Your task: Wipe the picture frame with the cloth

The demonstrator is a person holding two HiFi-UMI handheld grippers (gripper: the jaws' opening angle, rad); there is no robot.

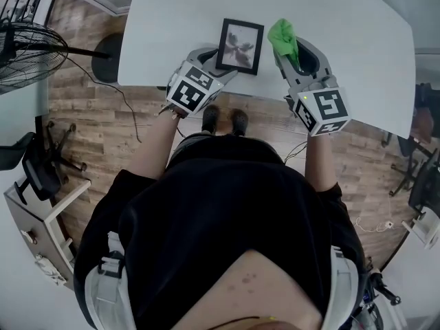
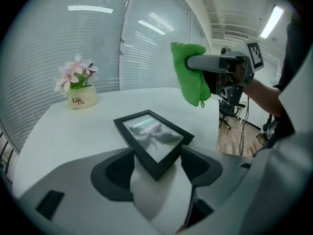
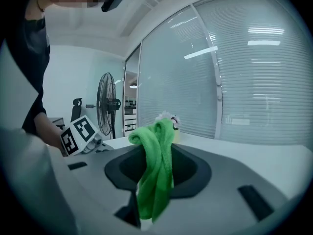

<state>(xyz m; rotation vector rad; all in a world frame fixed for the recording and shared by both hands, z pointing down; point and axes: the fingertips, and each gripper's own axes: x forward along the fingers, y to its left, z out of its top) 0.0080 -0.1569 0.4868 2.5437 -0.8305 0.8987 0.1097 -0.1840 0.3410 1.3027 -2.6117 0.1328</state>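
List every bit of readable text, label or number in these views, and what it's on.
"Life" above a smaller "Life": on the cream flower pot, left gripper view.
Cubes on the left gripper and right gripper: square markers only, no words.
The picture frame and the green cloth show no lettering.

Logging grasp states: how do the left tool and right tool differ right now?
The left tool is closed on the near corner of the black picture frame, low at the table. The right tool pinches the green cloth, raised clear of the frame. Left's load is rigid and flat; right's hangs limp. Both grip something.
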